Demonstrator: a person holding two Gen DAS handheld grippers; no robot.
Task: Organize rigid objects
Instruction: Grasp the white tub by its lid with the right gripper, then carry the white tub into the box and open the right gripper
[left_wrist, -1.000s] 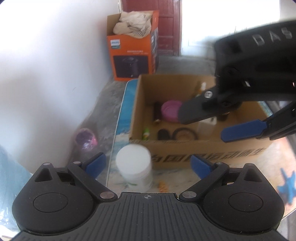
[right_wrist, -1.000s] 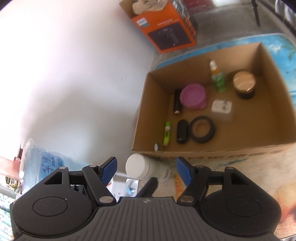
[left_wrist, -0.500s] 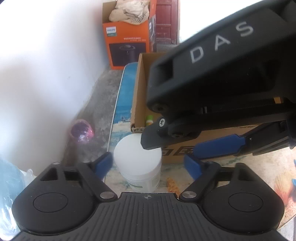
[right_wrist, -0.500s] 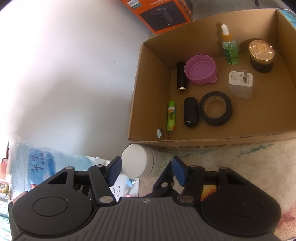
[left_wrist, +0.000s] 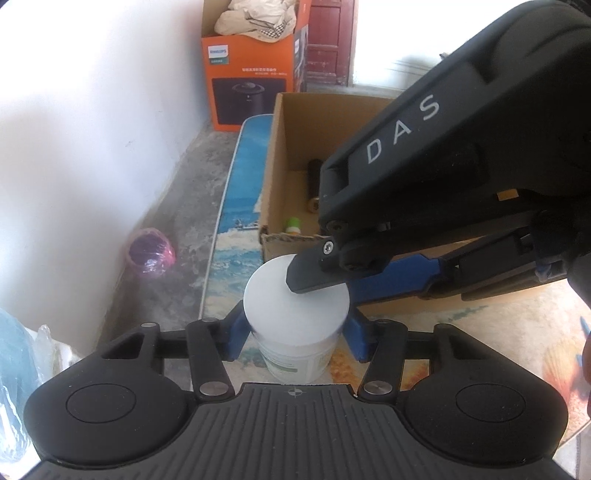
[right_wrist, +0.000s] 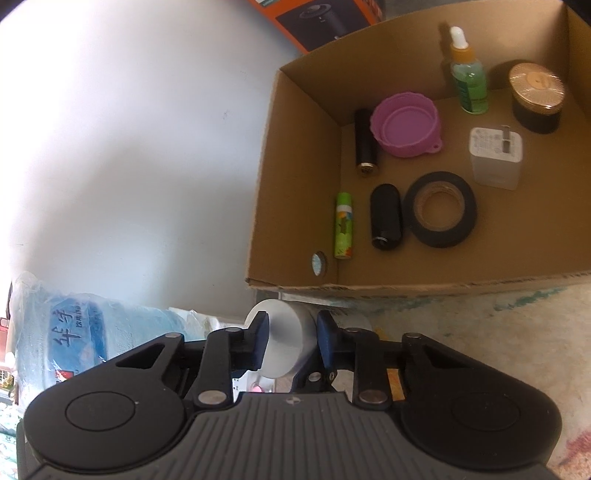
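both claws are set on the white jar (left_wrist: 295, 314), which stands upright on the patterned table (left_wrist: 461, 332) just outside the near wall of the cardboard box (right_wrist: 443, 286). the left gripper (left_wrist: 294, 334) has just been closing and clasps the jar's body, and the right gripper (right_wrist: 291, 339) has just been closing and clenches its lid from above. i judge the step to be the grasp itself; the next move probably calls for lifting the jar over the wall into the box, or twisting the lid.
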